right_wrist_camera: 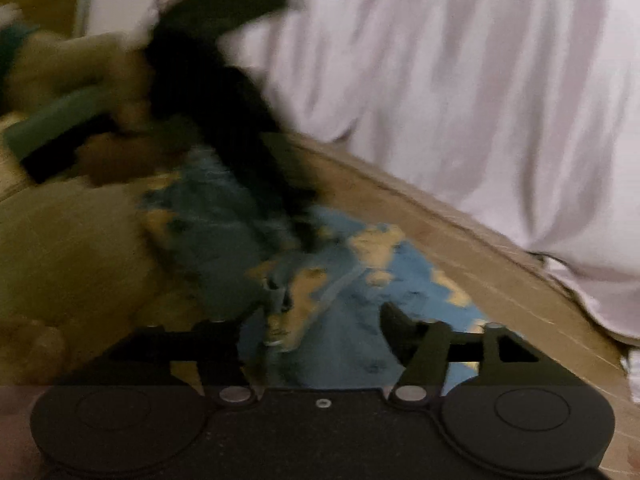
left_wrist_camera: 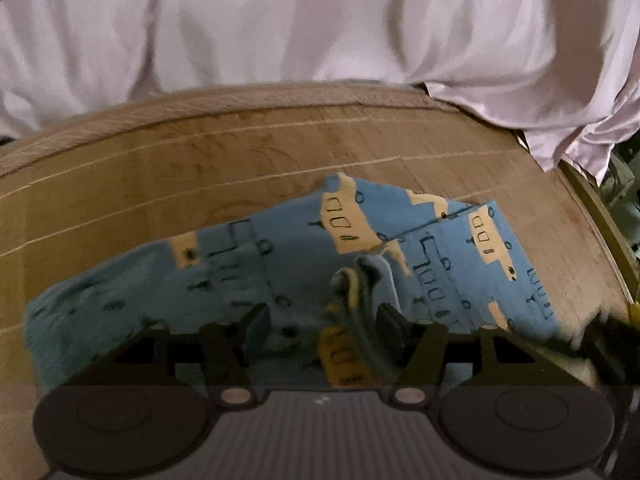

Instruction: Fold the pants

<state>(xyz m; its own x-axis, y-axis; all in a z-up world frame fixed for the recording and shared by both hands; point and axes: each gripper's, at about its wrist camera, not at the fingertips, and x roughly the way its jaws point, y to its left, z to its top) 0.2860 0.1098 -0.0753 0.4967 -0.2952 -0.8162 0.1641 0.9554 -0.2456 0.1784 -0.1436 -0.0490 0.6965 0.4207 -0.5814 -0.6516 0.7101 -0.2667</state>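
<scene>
Pants [left_wrist_camera: 280, 264] lie lengthwise left-to-right across table [left_wrist_camera: 120, 168], under both parted claws.

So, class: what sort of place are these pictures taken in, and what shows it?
Probably a home: small blue patterned pants lie on a bare wooden table, with pale cloth draped behind.

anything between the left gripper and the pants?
Nothing visible. The open left gripper sits directly over the blue pants with tan vehicle prints, a bunched fold between its fingers; bare brown wooden table lies beyond.
</scene>
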